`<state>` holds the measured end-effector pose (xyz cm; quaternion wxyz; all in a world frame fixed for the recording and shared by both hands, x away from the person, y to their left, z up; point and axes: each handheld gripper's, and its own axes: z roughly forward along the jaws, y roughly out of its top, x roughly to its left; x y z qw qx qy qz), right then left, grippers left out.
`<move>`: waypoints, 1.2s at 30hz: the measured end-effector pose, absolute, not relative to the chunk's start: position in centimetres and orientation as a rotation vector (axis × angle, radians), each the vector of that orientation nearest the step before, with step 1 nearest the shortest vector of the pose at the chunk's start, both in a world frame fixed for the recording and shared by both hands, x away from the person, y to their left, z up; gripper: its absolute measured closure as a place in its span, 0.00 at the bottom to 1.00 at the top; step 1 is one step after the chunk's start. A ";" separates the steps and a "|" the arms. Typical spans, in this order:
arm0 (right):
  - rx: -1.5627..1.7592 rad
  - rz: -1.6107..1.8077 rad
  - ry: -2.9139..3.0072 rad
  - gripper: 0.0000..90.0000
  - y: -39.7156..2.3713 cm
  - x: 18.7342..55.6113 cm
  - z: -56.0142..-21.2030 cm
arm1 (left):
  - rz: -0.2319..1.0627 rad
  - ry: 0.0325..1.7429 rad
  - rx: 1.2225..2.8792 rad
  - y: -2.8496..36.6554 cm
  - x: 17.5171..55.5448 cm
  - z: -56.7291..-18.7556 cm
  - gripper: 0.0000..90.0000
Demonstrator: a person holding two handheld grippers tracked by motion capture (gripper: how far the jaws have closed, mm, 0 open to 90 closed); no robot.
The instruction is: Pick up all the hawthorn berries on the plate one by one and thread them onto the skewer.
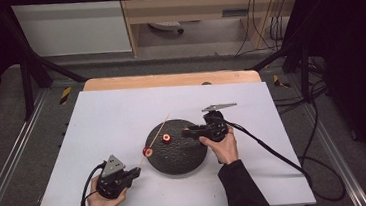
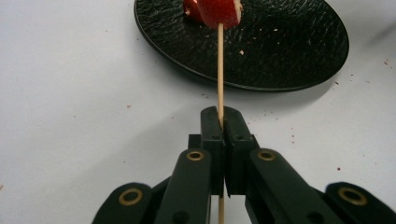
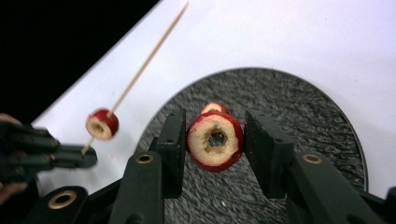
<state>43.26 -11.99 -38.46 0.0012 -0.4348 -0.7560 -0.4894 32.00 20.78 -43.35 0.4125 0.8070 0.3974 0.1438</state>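
The white bench (image 1: 121, 113) carries a black plate (image 1: 185, 155) near its front middle, with bare room on all sides; the left tool (image 1: 136, 173), near the front left corner, has its jaws pressed together on a wooden skewer (image 2: 220, 70), angled up over the plate's left rim, probably to present its point; one red fruit ring (image 1: 148, 151) is already threaded; the right tool (image 3: 215, 144) pinches a second cored ring (image 3: 215, 141) above the plate, hole facing the skewer, likely for threading; a further piece (image 3: 212, 108) lies on the plate.
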 end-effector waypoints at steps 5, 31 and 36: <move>-1.411 -1.664 -2.249 0.67 -12.6 42.7 -38.9 | 0.359 0.993 2.035 20.3 31.9 -43.4 0.98; -1.514 -2.098 -1.870 0.68 -13.0 42.5 -39.0 | 0.349 1.017 1.985 18.5 31.0 -43.4 0.98; -1.534 -2.185 -1.802 0.68 -13.1 42.6 -38.7 | 0.352 1.012 1.973 18.1 30.8 -43.4 0.98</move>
